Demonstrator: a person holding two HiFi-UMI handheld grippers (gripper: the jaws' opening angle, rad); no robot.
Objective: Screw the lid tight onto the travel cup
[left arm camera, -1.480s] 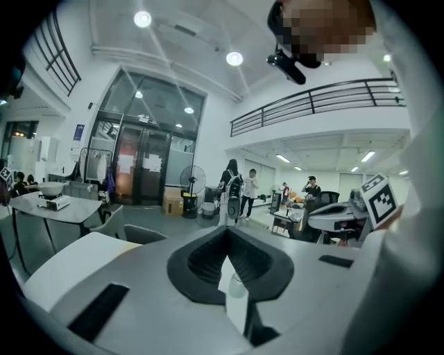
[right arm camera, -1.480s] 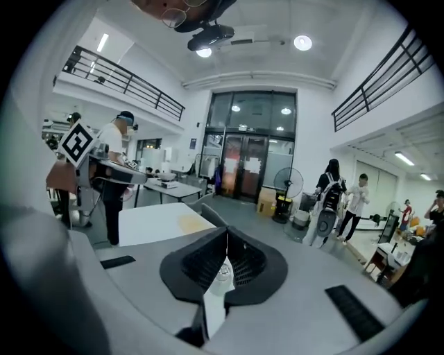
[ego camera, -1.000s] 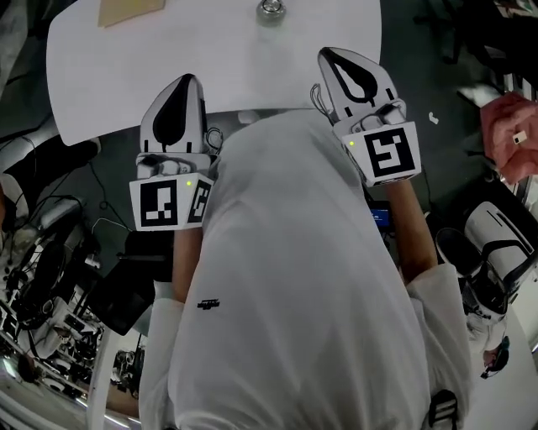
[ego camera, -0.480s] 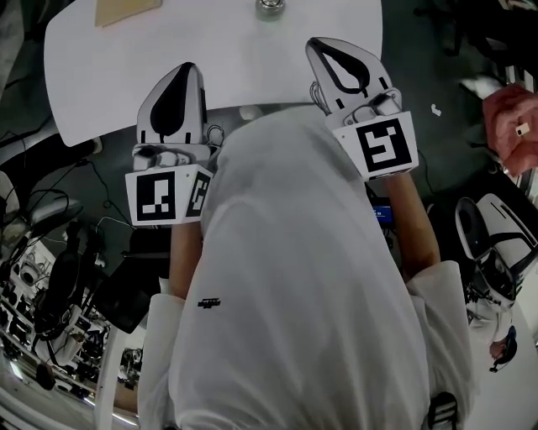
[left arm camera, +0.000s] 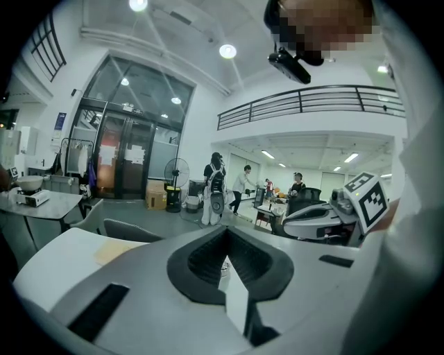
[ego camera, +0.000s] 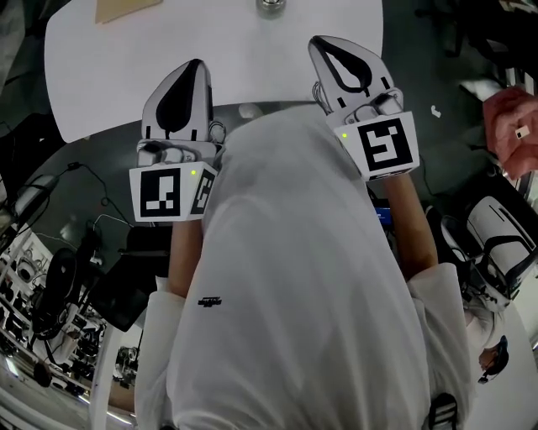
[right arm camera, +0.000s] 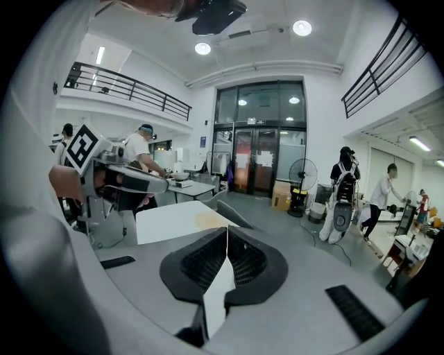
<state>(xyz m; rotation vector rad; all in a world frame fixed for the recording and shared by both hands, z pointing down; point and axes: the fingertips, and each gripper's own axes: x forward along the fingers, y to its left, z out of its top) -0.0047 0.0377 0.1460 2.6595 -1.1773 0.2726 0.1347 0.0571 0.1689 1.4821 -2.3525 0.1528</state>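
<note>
A person in a white shirt [ego camera: 294, 277] fills most of the head view, seen from above and leaning toward a white worktop [ego camera: 252, 59] at the top of the frame. Each bare forearm reaches forward and holds a grey gripper over the near edge of the worktop.

The left gripper [ego camera: 195, 64] has its jaws pressed together with nothing between them. The right gripper [ego camera: 324, 40] is also pressed together and empty. It sits well apart from the left, and the shirt bulges between them. Each gripper carries a cube with black and white square markers at its back.

A tan sheet [ego camera: 126, 8] lies at the far left of the worktop. The cup [ego camera: 270, 6], small, round and shiny, stands at the far edge, cut off by the frame and well ahead of both grippers. Its lid cannot be made out.
</note>
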